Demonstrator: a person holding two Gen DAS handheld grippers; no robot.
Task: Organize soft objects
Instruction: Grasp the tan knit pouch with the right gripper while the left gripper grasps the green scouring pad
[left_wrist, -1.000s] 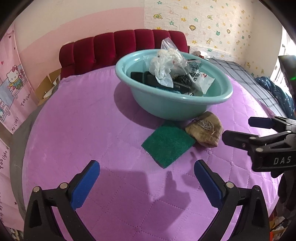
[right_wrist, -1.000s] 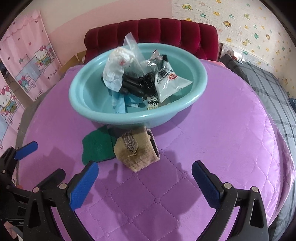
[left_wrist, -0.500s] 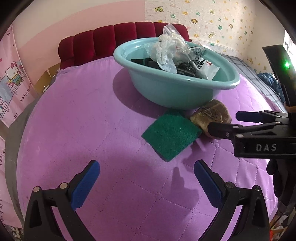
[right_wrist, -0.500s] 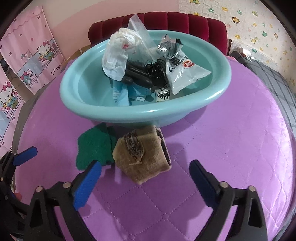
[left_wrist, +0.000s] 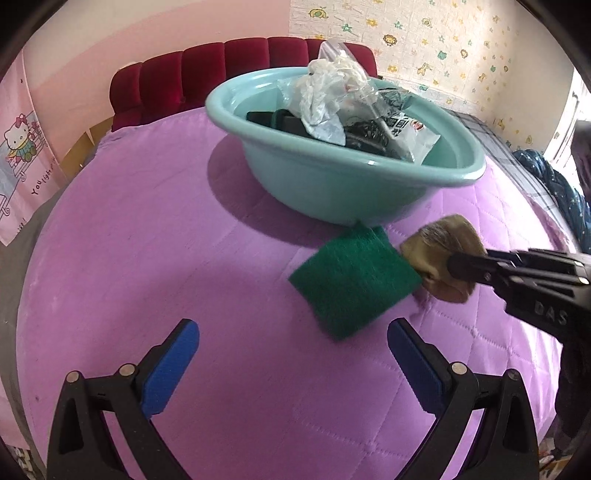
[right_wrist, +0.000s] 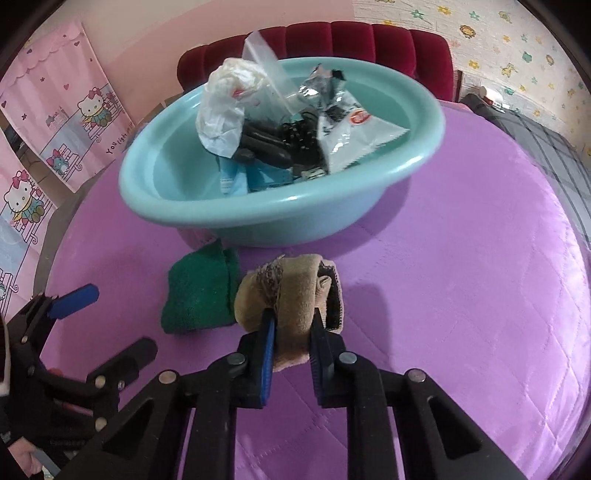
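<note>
A purple quilted bed cover (right_wrist: 461, 258) fills most of both views, with a dark red tufted headboard (left_wrist: 221, 70) along its far edge. On it, toward the far side, sits a wide teal basin (right_wrist: 288, 218) heaped with a crumpled white plastic bag (right_wrist: 229, 110), a silver snack packet (right_wrist: 354, 136), a clear bag and some dark items.

Just in front of the basin's near wall lies a flat green scouring pad (left_wrist: 354, 280), one corner pointing toward the basin and nearly under its rim. Immediately to its right is a tan knitted cloth bundle (right_wrist: 291, 295), rolled up, its long axis running left to right; its left side touches or overlaps the pad's right edge.

The right gripper (right_wrist: 291, 332) comes in from the near side, its blue-padded jaws pressed into the near edge of the bundle and squeezing it. Whether the bundle rests on the cover is unclear. The basin stands directly beyond it.

The left gripper (left_wrist: 291, 347) hovers over bare cover nearer the camera, left of the bundle, its jaws spread wide with nothing between them.
</note>
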